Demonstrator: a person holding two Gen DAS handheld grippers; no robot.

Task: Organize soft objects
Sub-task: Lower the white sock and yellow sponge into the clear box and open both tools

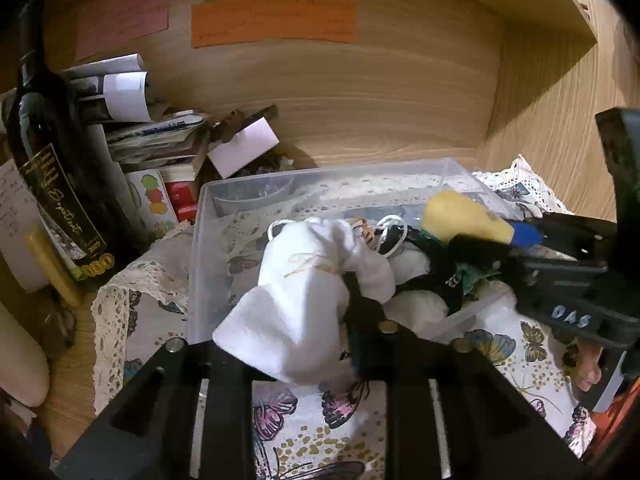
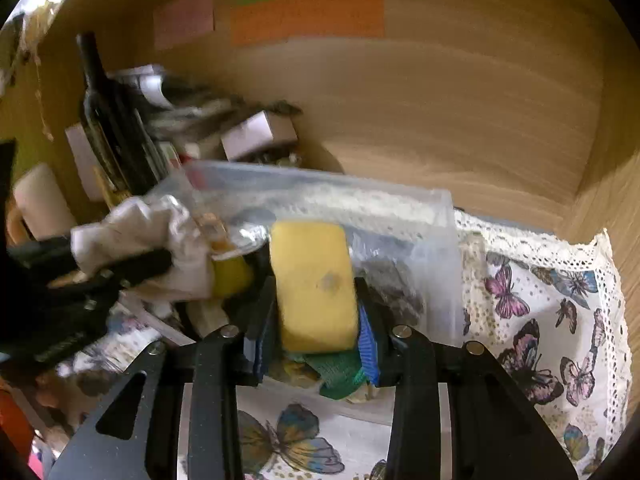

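Just ahead of and below both claws sits the clear plastic bin [image 1: 208, 240] on the butterfly-print cloth [image 2: 560, 320], already holding a jumble of soft items, and both loads hang over its open top. The left gripper [image 1: 304, 320] pinches a white cloth pouch [image 1: 308, 280] whose long axis runs forward from the fingers toward the bin's far wall. To its right, the right gripper [image 2: 316, 320] clamps a yellow sponge [image 2: 314, 284] standing upright between blue-padded fingers [image 2: 368, 344], nearer the bin's right side.
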